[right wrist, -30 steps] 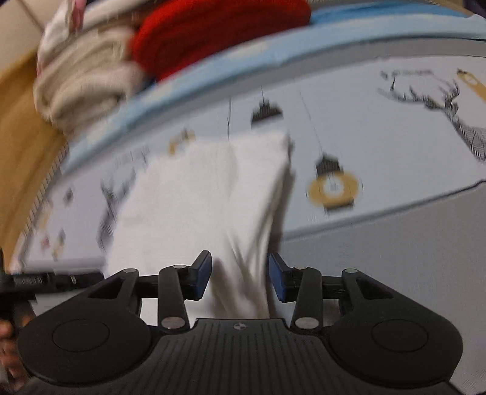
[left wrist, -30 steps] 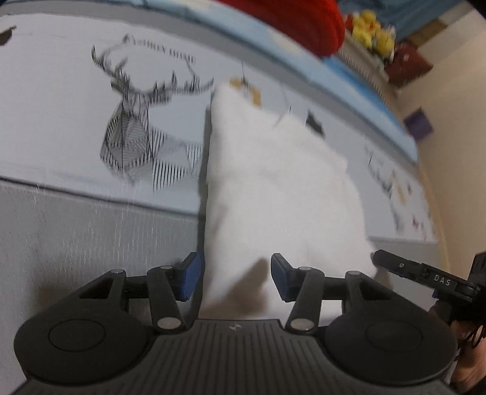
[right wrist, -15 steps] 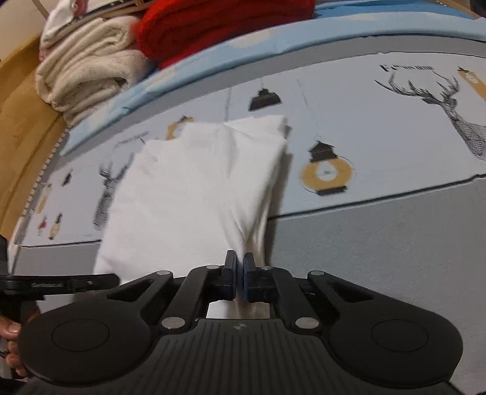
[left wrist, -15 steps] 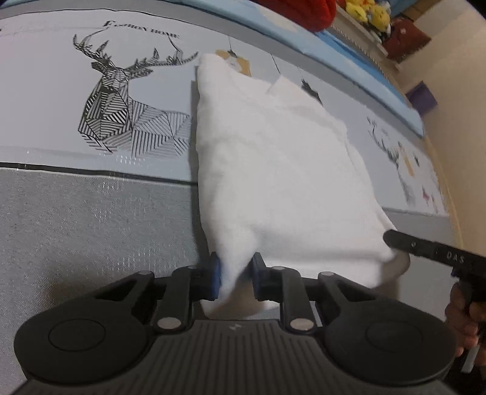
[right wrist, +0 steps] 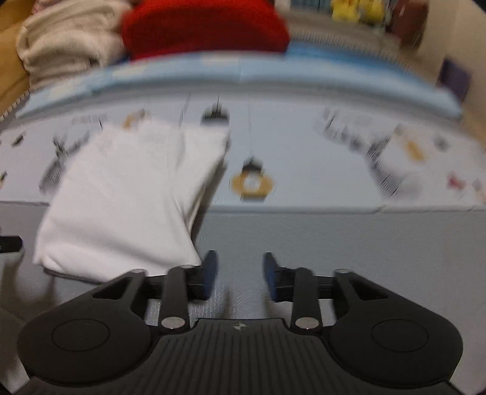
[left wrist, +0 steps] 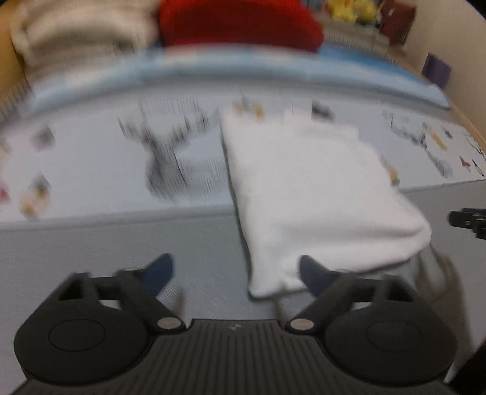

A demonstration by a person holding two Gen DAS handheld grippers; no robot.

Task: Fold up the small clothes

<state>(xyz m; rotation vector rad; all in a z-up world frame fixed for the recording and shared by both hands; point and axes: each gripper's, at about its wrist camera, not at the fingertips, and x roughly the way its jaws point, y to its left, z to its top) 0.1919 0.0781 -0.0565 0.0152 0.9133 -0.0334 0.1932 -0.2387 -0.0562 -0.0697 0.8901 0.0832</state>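
A folded white garment [left wrist: 316, 194] lies flat on the patterned play mat [left wrist: 91, 170]. In the left wrist view my left gripper [left wrist: 235, 273] is open, with the garment's near left corner in front of its right finger. In the right wrist view the same garment [right wrist: 127, 197] lies to the left, and my right gripper [right wrist: 240, 270] is open and empty over the grey mat, just right of the garment's near right corner. Both views are motion-blurred.
Folded beige towels [right wrist: 60, 51] and a red folded cloth [right wrist: 203, 27] are stacked at the far edge of the mat. Yellow plush toys [left wrist: 352, 9] and a purple box [left wrist: 437, 70] stand at the back right. The right gripper's tip [left wrist: 467, 220] shows at the left view's right edge.
Both grippers were shut on the garment's near corners half a second ago. Now both are open, the garment lies released on the mat, and both grippers have pulled back and swung sideways.
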